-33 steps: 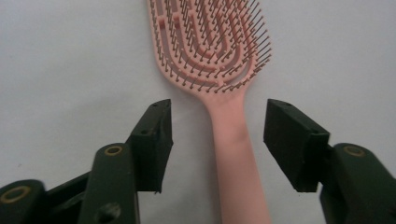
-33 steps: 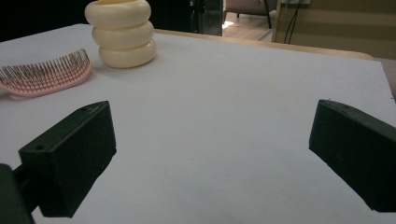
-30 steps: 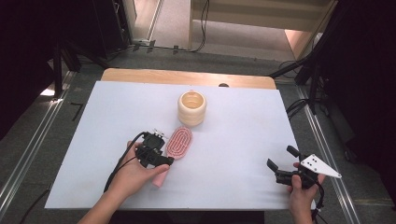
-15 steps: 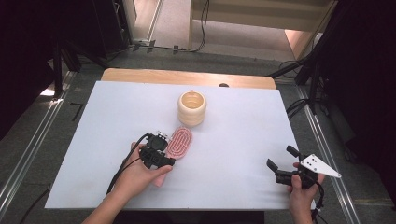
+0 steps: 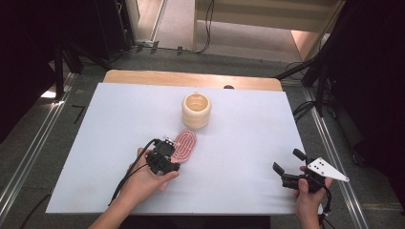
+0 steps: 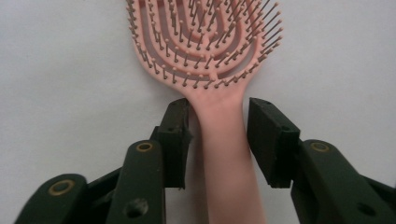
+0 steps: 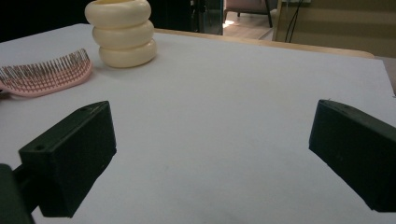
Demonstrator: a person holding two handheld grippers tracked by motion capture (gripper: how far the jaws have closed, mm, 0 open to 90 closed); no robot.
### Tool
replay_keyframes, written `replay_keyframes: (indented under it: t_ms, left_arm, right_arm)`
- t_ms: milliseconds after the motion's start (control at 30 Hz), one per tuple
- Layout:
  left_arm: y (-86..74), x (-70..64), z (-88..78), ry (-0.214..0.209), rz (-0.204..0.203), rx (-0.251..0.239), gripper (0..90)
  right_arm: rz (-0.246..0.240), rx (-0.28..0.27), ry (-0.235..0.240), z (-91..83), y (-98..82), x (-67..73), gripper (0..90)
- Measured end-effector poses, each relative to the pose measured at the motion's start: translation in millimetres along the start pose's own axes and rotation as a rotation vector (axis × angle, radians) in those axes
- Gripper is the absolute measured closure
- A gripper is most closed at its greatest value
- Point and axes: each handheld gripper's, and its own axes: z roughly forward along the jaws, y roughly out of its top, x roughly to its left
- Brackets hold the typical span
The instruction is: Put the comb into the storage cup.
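Desk (image 5: pixel 248 124), white-topped. Ribbed cream cup (image 5: pixel 196 110) near the far edge; pink brush (image 5: pixel 184 145) before it, mid-desk. Left gripper (image 6: pixel 218 126) closing astride the brush handle, one pad apart. Right gripper (image 5: pixel 291 171) wide open, empty, near-right corner.

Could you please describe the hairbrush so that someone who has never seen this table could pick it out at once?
On the white table, find the cream ribbed cup near the middle. Just in front of it lies the hairbrush, bristles up, its handle between the jaws of the left gripper. It is the pink, flat thing with looped rows of bristles.
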Motion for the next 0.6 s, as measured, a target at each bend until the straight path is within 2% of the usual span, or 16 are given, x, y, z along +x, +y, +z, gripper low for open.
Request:
replay_keyframes:
  t_ms: [267, 333, 500, 600]
  left_arm:
    - [-0.9, -4.3, 2.4, 0.049, 0.013, -0.004, 65.0]
    - [-1.3, -2.4, 2.4, 0.04, 0.004, -0.007, 66.4]
    - [-4.4, 6.9, 1.7, -0.013, -0.025, -0.028, 69.9]
    - [-4.2, 5.5, 1.9, -0.002, -0.026, -0.027, 70.1]
  right_arm:
    - [0.001, 0.001, -0.001, 0.3, -0.1, 0.0, 0.0]
    - [0.004, 0.002, -0.003, 0.4, -0.1, 0.2, 0.0]
    - [-0.004, 0.002, -0.004, 0.9, -0.1, 0.0, 0.0]
    - [-0.005, 0.005, -0.002, 0.9, -0.1, 0.3, 0.0]
